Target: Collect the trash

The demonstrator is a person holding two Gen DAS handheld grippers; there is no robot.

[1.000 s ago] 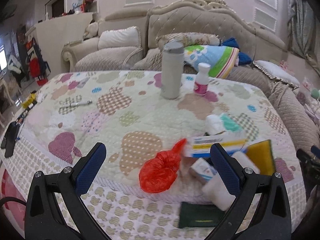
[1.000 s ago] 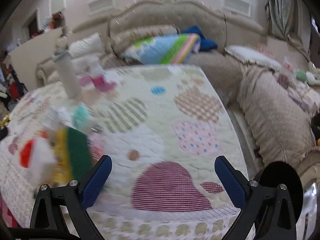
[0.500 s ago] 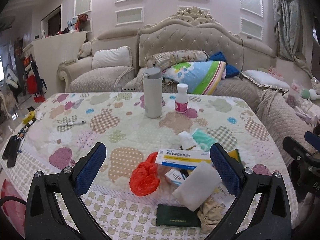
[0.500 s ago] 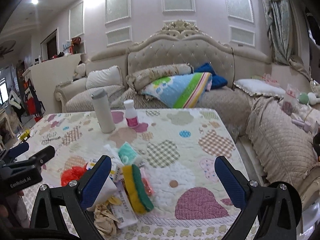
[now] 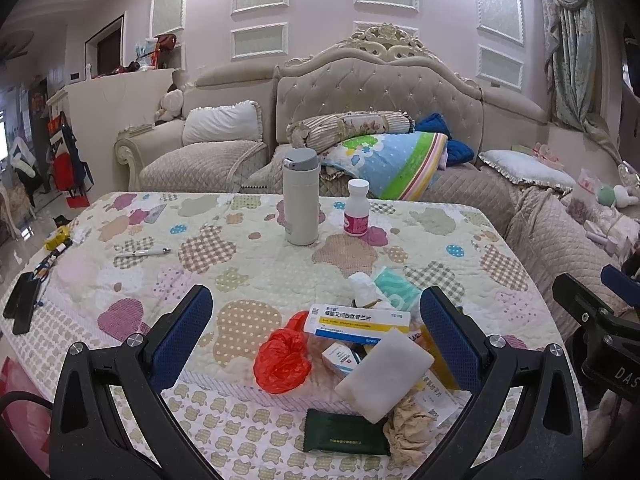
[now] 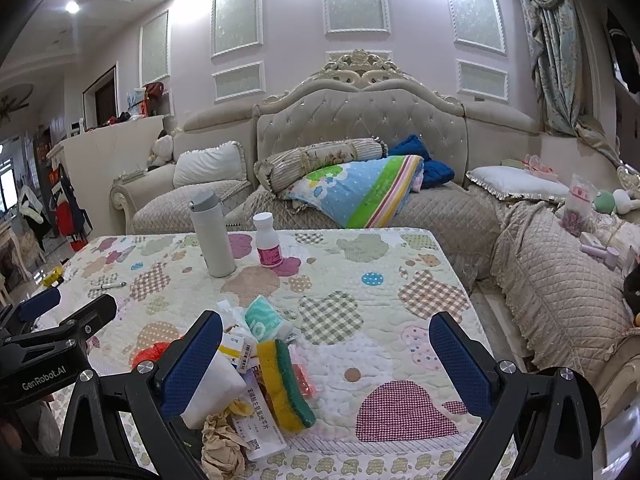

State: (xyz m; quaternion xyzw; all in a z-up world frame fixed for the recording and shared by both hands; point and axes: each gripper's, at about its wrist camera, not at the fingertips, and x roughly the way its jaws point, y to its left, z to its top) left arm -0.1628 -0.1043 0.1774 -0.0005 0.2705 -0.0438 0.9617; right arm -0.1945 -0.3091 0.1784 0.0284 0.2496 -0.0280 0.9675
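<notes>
I held both grippers level above the table's near edge, left gripper and right gripper spread wide, empty. The trash pile lay low in frame; beyond it, the flask.

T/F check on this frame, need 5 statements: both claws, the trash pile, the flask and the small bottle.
1. The left claw is shut on the red plastic bag. False: it is open and holds nothing.
2. The right claw is open and empty. True.
3. The white flask lies on its side. False: it stands upright.
4. The small white bottle with a pink label stands beside the flask. True.
5. The white foam block sits on the sofa. False: it lies in the trash pile near the table's front edge.
</notes>
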